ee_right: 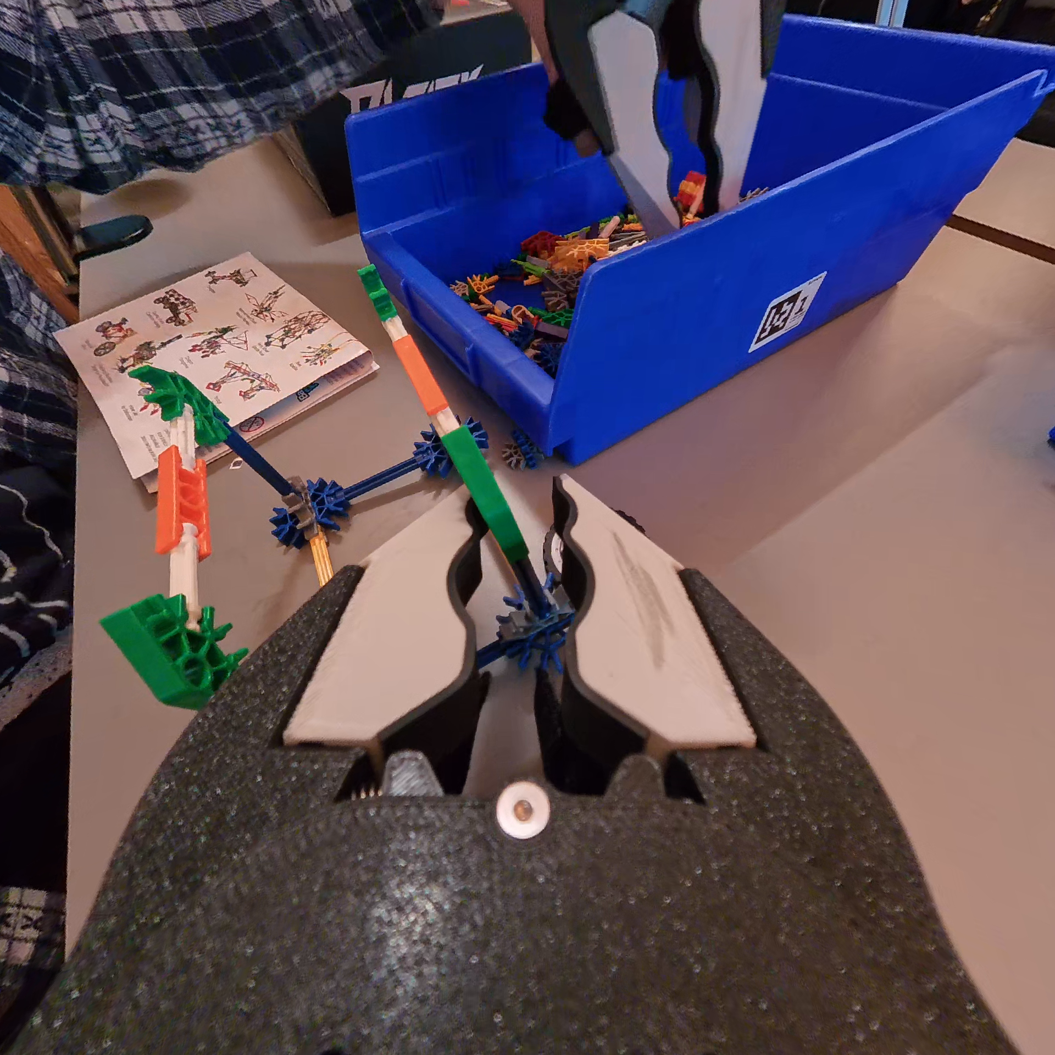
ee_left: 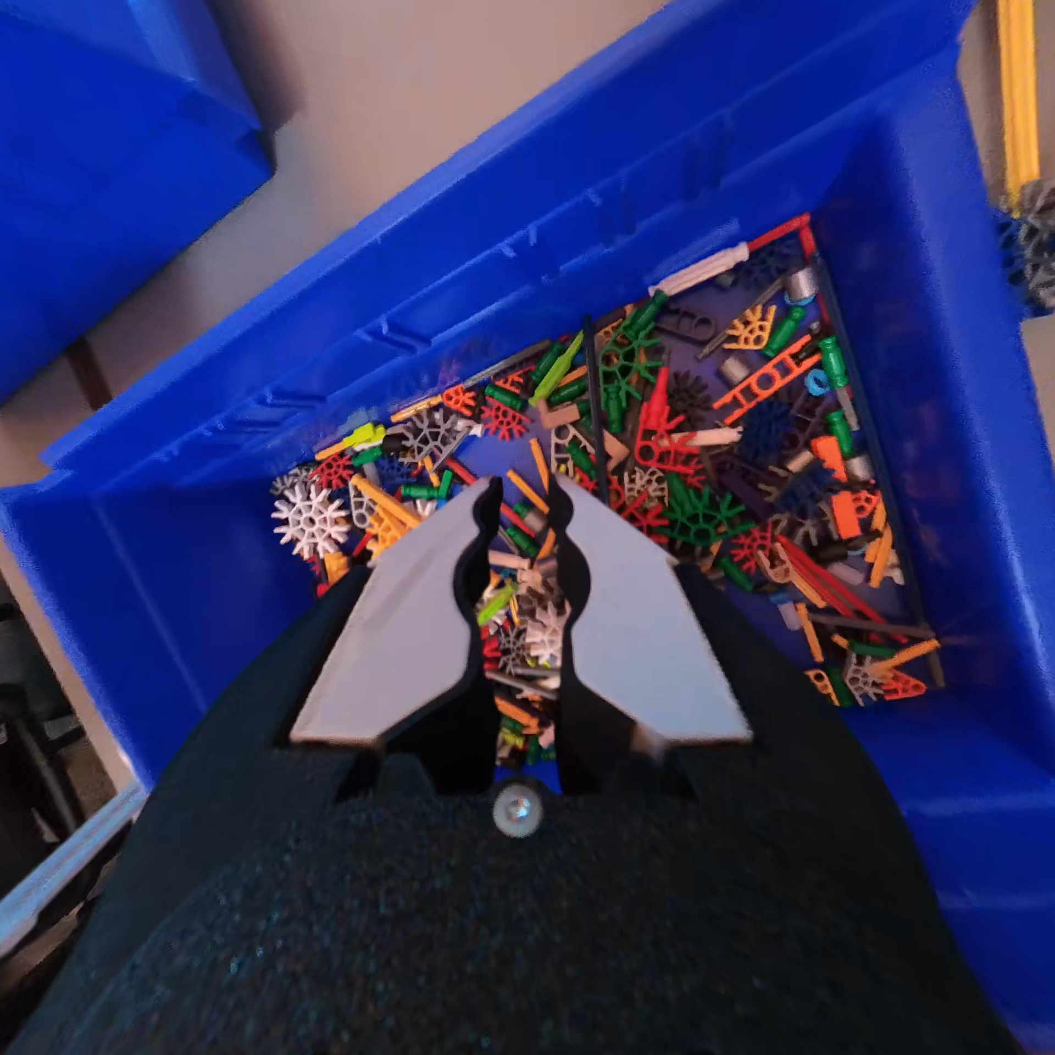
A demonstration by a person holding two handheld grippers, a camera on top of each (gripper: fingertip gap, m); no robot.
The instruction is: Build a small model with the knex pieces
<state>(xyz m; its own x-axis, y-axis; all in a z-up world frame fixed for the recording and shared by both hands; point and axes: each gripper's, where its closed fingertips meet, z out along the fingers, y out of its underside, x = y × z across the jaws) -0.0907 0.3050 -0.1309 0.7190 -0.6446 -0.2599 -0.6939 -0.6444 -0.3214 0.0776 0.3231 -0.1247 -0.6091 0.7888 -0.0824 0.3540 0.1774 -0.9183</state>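
Note:
My left gripper (ee_left: 525, 485) hangs inside a blue bin (ee_left: 571, 200), just above a heap of coloured construction-toy rods and connectors (ee_left: 685, 456). Its jaws stand a narrow gap apart with nothing between them. It also shows in the right wrist view (ee_right: 693, 217), reaching down into the bin (ee_right: 685, 342). My right gripper (ee_right: 514, 494) is low over the table, shut on a blue snowflake connector (ee_right: 536, 633) of a built model. The model has blue rods, a blue hub (ee_right: 311, 508), and green, orange and white blocks (ee_right: 485, 485).
An instruction booklet (ee_right: 228, 342) lies on the table left of the model. A loose connector (ee_right: 522, 451) sits by the bin's near corner. A person in plaid cloth (ee_right: 171, 74) is at the left. A black box (ee_right: 411, 97) stands behind the bin. A second blue bin (ee_left: 114, 143) is nearby. Some 15 centimetres of space lies between my two pairs of fingers. My left tips are about 20 centimetres from the blue hub (ee_right: 311, 508), my right tips only 10 centimetres.

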